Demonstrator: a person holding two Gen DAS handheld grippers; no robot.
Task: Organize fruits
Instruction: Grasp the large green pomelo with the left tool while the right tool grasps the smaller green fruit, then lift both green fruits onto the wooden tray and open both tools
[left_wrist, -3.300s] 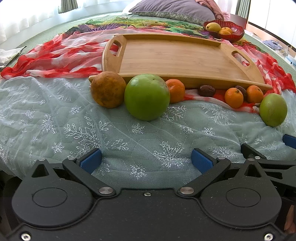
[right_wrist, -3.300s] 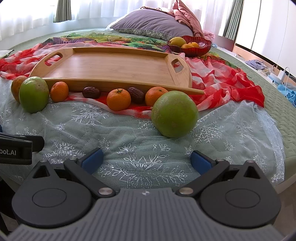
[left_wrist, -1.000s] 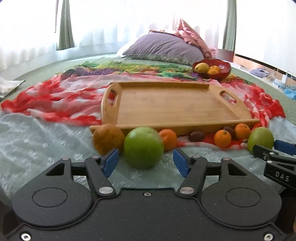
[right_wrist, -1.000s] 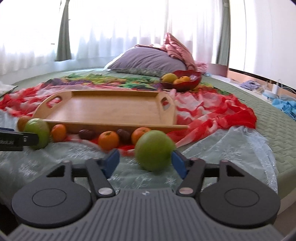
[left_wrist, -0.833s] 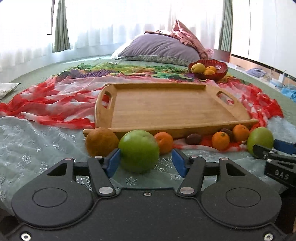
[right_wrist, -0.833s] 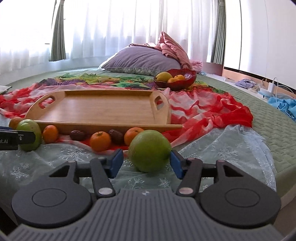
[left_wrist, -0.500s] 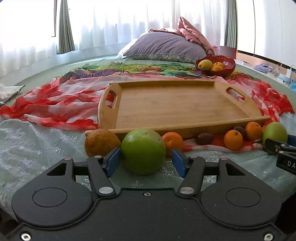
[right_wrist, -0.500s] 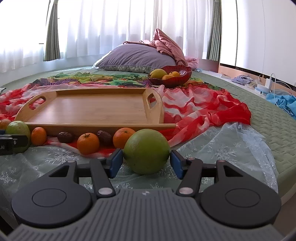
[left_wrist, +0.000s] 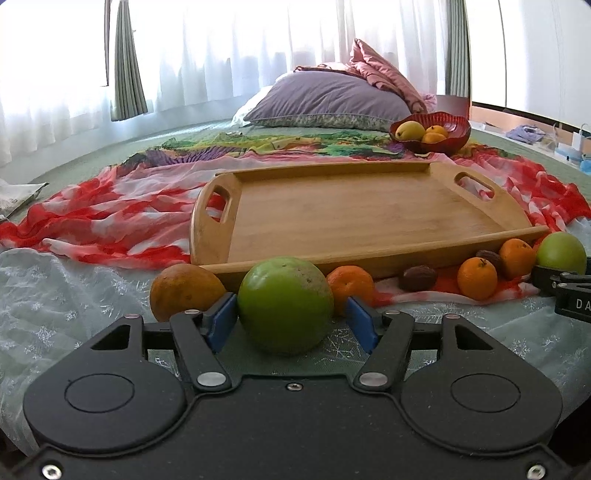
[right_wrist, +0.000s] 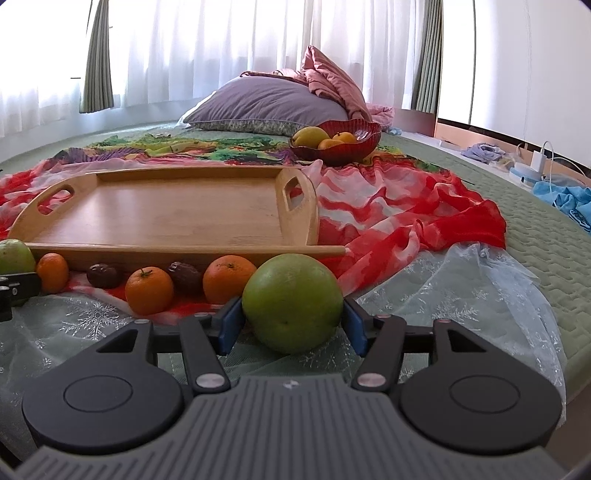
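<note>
A large green fruit sits between the blue pads of my left gripper; the left pad touches it, the right pad shows a small gap. A second large green fruit sits between the pads of my right gripper, both pads against it. Both fruits rest on the pale snowflake cloth. Behind them lies an empty wooden tray, also in the right wrist view. Along its front edge lie a brownish orange, small oranges and dark dates.
A red bowl with yellow and orange fruit stands behind the tray, before a purple pillow. A red-and-white scarf lies rumpled under and around the tray. The bed edge drops off at right.
Both grippers came down and forward and narrowed from wide open until their pads flank the two green fruits. The right pads have closed onto their fruit; the fruits have not left the cloth.
</note>
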